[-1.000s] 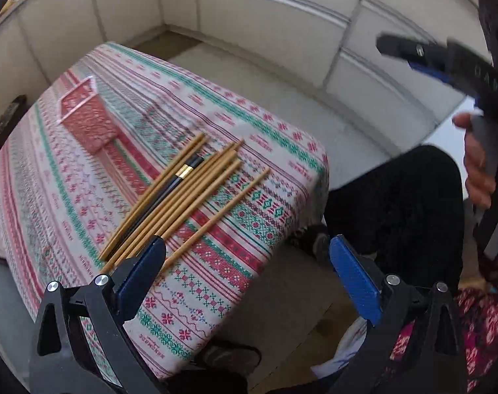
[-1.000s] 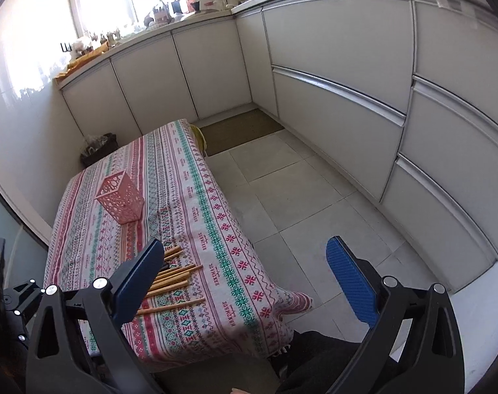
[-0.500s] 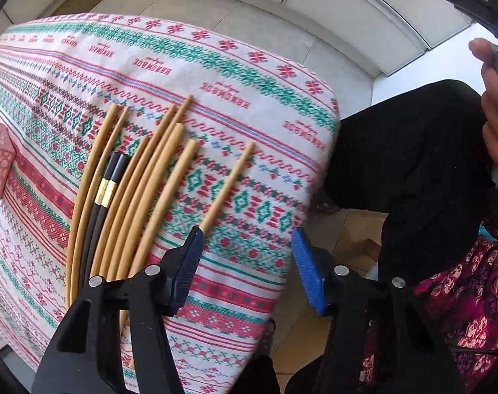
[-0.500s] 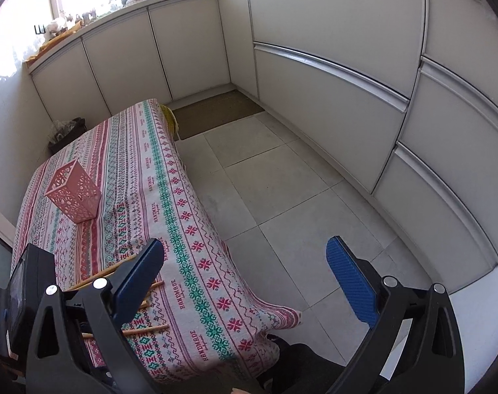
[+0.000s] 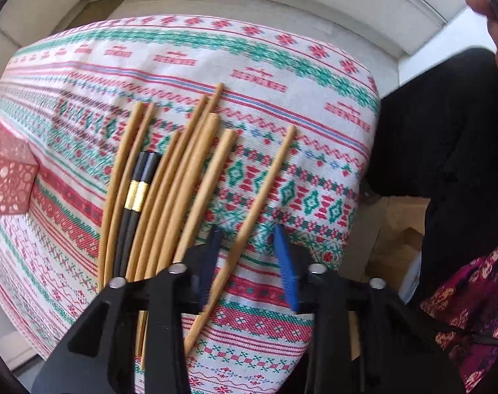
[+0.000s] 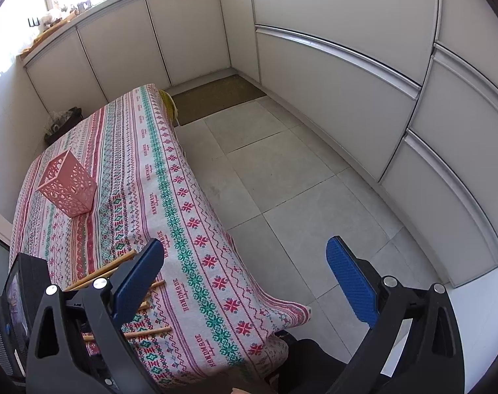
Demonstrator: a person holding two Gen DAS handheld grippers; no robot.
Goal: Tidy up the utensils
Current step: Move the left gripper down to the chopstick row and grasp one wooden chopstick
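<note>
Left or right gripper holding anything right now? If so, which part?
Nothing is held. The left gripper is open, its jaws either side of the lone bamboo chopstick near its lower end, not clamped. The right gripper is open, beyond the table edge.

This is a home kitchen. White cabinets (image 6: 331, 75) run along two walls under a worktop (image 6: 94, 6) crowded with small items by a bright window, above a grey tiled floor (image 6: 282, 170). A table wears a patterned cloth (image 6: 170, 203) with chopsticks (image 5: 196, 170) on it.
</note>
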